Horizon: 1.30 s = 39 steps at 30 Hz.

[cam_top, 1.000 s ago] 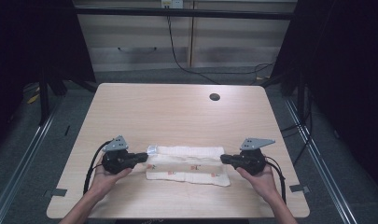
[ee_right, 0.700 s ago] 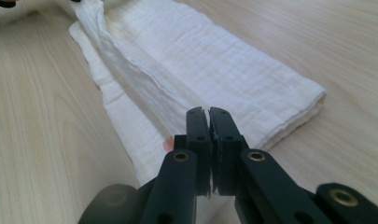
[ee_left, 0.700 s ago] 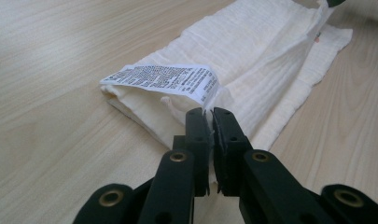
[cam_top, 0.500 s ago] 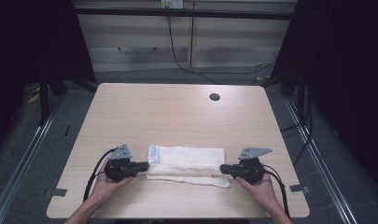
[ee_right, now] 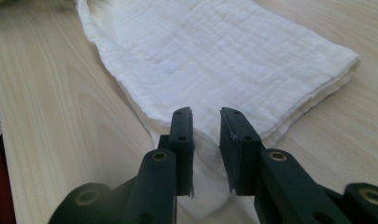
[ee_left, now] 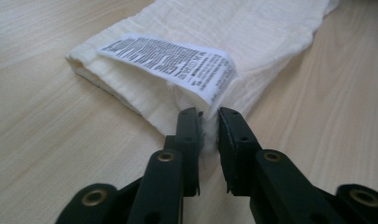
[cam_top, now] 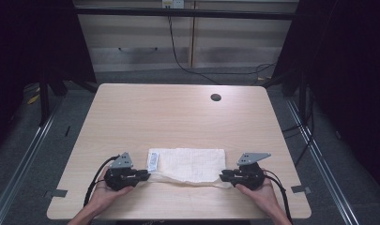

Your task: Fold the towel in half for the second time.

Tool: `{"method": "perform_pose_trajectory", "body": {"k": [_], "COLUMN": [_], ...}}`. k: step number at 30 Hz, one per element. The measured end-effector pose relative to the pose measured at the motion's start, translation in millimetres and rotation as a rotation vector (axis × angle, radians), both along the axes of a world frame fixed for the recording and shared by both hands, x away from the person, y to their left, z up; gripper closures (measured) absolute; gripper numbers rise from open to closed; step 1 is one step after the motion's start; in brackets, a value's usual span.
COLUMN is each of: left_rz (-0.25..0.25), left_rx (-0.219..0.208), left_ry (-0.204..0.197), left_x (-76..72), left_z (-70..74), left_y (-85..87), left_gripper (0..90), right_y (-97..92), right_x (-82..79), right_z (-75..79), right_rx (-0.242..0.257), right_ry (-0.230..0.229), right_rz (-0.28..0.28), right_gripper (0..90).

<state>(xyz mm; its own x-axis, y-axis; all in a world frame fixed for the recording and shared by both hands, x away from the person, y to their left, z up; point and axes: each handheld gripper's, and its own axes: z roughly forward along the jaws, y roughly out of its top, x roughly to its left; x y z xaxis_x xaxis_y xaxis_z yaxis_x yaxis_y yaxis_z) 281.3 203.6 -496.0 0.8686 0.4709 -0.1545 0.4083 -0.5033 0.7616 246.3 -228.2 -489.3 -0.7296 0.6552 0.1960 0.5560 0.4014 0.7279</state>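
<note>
Folded white cloth (cam_top: 190,164) lies flat on tabletop (cam_top: 178,117), near person's edge, long axis running left-right. Left tool (cam_top: 145,175) at cloth's left near corner, beside care label (ee_left: 172,63); right tool (cam_top: 224,177) at right near corner. Both tools' jaws just been opening, now narrowly parted; cloth corner lies between each, pads not pressing.
</note>
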Motion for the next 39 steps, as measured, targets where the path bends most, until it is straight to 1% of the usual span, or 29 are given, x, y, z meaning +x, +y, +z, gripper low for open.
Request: {"method": "perform_pose_trajectory", "body": {"k": [1, 2, 6, 7, 9, 10, 11, 13, 15, 16, 18, 22, 24, 26, 27, 28, 32, 35, 36, 37, 39], "left_rz": [0.002, 0.0, 0.002, 0.007, 0.021, 0.022, 0.031, 0.041, 0.058, 0.062, 0.08, 0.109, 0.115, 0.111, 0.105, 0.098, 0.098, 0.088, 0.084, 0.083, 0.088], "left_rx": [-0.013, -0.006, -0.038, -0.058, -0.084, -0.083, -0.094, -0.099, -0.121, -0.12, -0.131, -0.161, -0.147, -0.128, -0.113, -0.104, -0.057, -0.035, -0.015, -0.007, -0.002], "left_ry": [0.005, -0.004, -0.015, -0.012, -0.013, -0.024, -0.023, -0.026, -0.035, -0.039, -0.046, -0.06, -0.058, -0.048, -0.041, -0.034, 0.002, 0.022, 0.02, 0.019, 0.023], "left_x": [-2.0, -3.2, -7.4, -7.9, -8.0, -7.0, -5.9, -3.0, 1.7, 3.5, 8.8, 18.9, 24.5, 29.9, 34.0, 36.7, 48.8, 51.9, 51.8, 51.7, 52.1], "left_z": [0.4, 1.4, 7.5, 8.8, 12.6, 14.1, 14.9, 17.1, 20.6, 22.2, 26.3, 34.4, 35.3, 32.9, 29.6, 27.0, 11.7, 2.7, 0.1, -1.8, -4.8], "left_y": [0.3, 1.4, 6.6, 8.5, 13.5, 15.7, 17.2, 18.9, 20.3, 20.8, 21.3, 24.5, 23.1, 18.3, 12.9, 9.6, -7.2, -16.1, -17.8, -18.4, -17.8], "left_gripper": [77.5, 77.2, 74.3, 73.6, 72.4, 72.0, 71.6, 71.0, 71.0, 71.2, 71.3, 70.8, 71.2, 71.5, 72.0, 72.5, 74.3, 74.9, 75.3, 75.4, 75.7], "right_y": [-0.3, -0.7, -2.7, -3.2, -4.0, -4.1, -4.1, -4.3, -4.2, -3.8, -2.0, 6.4, 11.4, 14.1, 14.4, 14.2, 10.3, 5.7, 4.4, 2.5, 0.6], "right_x": [-1.0, -1.9, -3.3, -2.9, -1.3, -0.7, 0.2, 2.5, 6.0, 8.1, 11.1, 18.1, 20.4, 22.4, 24.2, 26.6, 34.2, 43.8, 46.8, 51.6, 59.6], "right_z": [0.6, 1.1, 4.6, 5.4, 6.9, 7.9, 8.8, 10.4, 11.3, 11.1, 10.2, 6.0, 5.3, 5.5, 6.0, 6.8, 11.0, 15.6, 16.3, 17.4, 18.0], "right_rx": [-0.002, -0.001, 0.018, 0.016, 0.027, 0.029, 0.031, 0.036, 0.037, 0.041, 0.039, 0.029, 0.022, 0.023, 0.019, 0.028, 0.032, 0.039, 0.044, 0.05, 0.043], "right_ry": [-0.002, -0.005, -0.008, -0.015, -0.018, -0.018, -0.022, -0.027, -0.03, -0.032, -0.028, -0.015, -0.014, -0.014, -0.02, -0.02, -0.033, -0.043, -0.051, -0.051, -0.056], "right_rz": [0.0, -0.001, -0.011, -0.016, -0.018, -0.022, -0.021, -0.023, -0.028, -0.026, -0.026, -0.009, 0.006, 0.002, -0.004, -0.007, -0.025, -0.049, -0.053, -0.064, -0.082], "right_gripper": [73.0, 72.2, 70.1, 70.1, 70.3, 71.1, 72.1, 73.5, 77.4, 79.0, 79.4, 79.1, 79.0, 78.8, 78.8, 78.8, 79.0, 79.3, 79.4, 79.4, 79.2]}}
